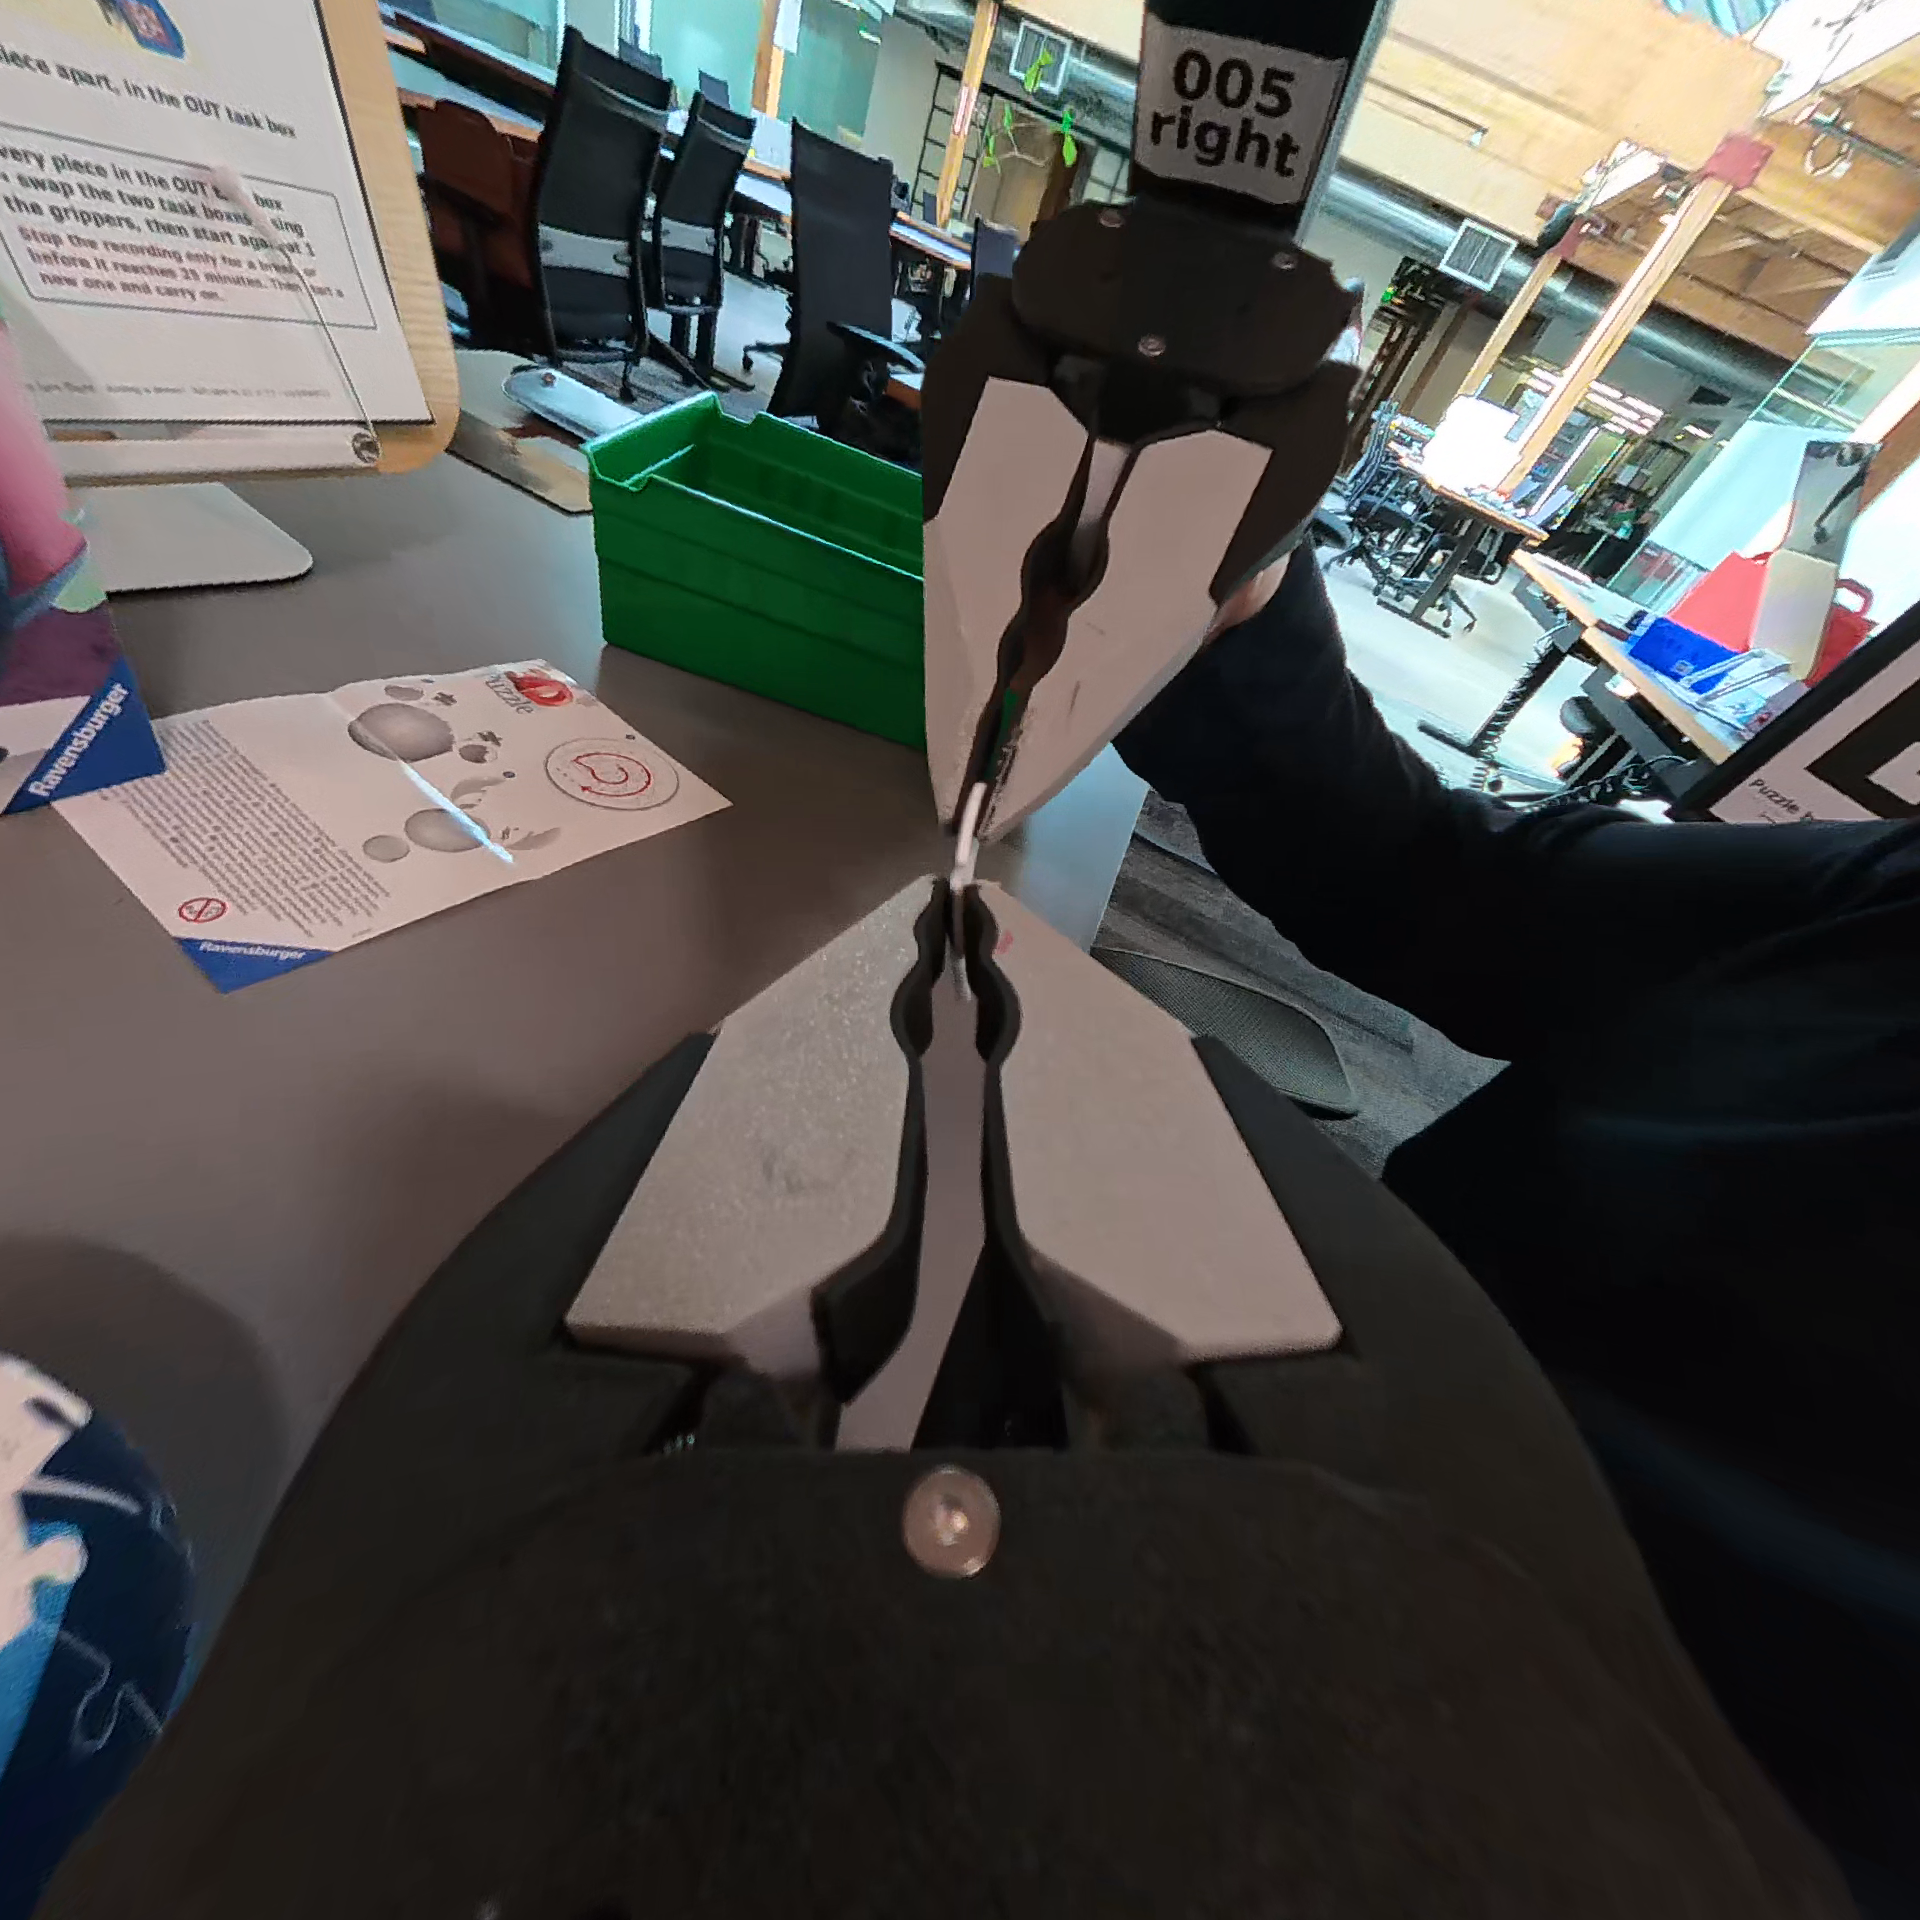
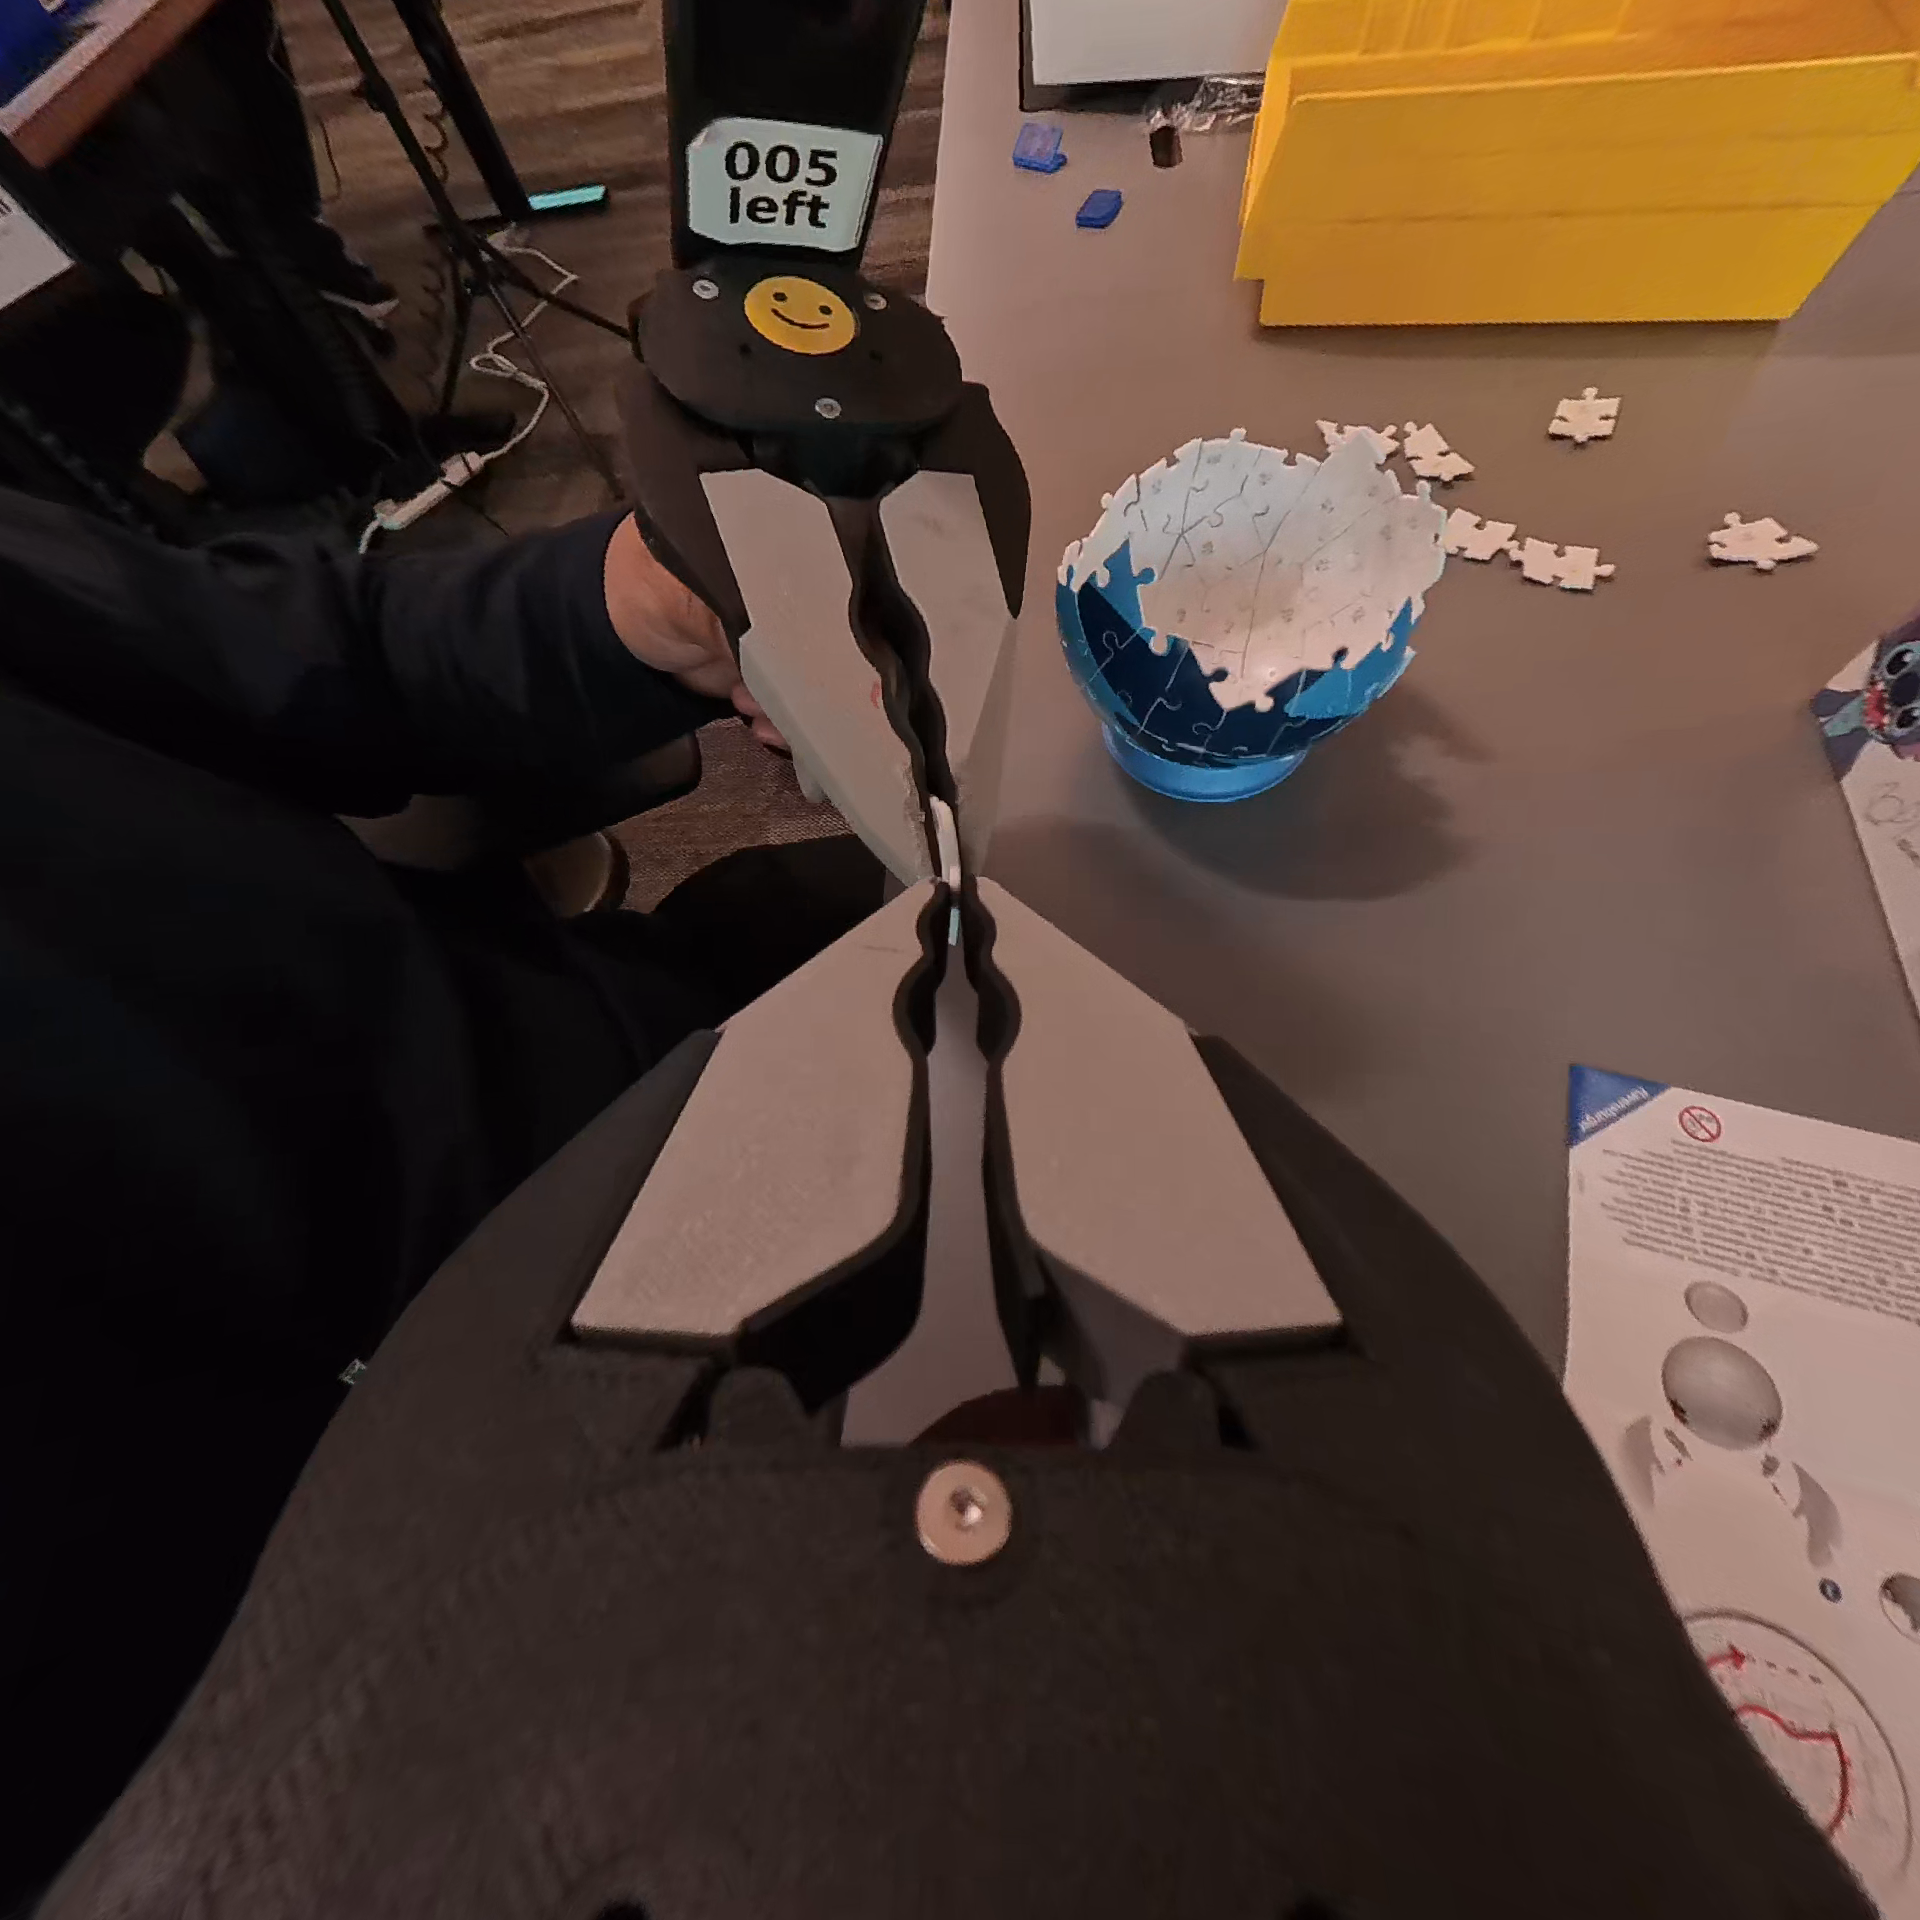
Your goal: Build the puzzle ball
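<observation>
- Tip to tip over the grey table's (image 2: 1351,935) edge: left gripper (image 1: 961,914) and right gripper (image 2: 954,914), both narrowed onto one thin white curved puzzle piece (image 1: 968,831).
- The piece runs edge-on along both finger lines, bridging the tips.
- Half-built blue-and-white puzzle ball (image 2: 1242,613) sits on its blue ring, open upward, ahead and right of the right gripper.
- Right gripper looks nearer to it.

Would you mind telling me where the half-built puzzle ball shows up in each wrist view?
Left wrist view: half-built puzzle ball at the lower left edge, blurred and cut off.
Right wrist view: puzzle ball right of centre, on its blue stand.
Shared landmark: instruction leaflet.
</observation>
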A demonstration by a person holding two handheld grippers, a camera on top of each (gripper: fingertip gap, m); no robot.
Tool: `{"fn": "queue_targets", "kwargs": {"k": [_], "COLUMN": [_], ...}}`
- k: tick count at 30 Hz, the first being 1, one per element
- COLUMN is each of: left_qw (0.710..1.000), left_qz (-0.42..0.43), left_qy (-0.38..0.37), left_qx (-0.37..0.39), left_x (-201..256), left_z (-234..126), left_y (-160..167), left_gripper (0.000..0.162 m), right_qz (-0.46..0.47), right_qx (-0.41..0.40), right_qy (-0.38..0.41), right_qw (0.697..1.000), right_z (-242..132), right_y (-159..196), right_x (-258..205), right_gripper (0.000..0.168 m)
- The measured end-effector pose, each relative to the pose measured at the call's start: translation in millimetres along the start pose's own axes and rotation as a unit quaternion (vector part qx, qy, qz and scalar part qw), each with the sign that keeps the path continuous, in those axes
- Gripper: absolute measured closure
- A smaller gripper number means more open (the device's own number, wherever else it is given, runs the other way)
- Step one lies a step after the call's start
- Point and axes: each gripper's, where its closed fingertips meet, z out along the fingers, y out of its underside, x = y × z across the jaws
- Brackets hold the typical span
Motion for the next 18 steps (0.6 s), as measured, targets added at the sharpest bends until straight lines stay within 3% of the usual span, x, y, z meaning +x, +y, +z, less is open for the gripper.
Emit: {"fn": "queue_targets", "kwargs": {"k": [18], "left_qw": [1.000], "left_qz": [0.015], "left_qy": [-0.022], "left_qx": [0.007], "left_x": [-17.2], "left_z": [-33.8], "left_y": [-13.0], "left_gripper": [0.162], "right_qz": [-0.016], "right_qx": [0.051], "right_qy": [-0.008], "right_qw": [0.999], "right_z": [32.6], "right_y": [-34.7], "right_x": [8.3], "right_gripper": [0.168]}}
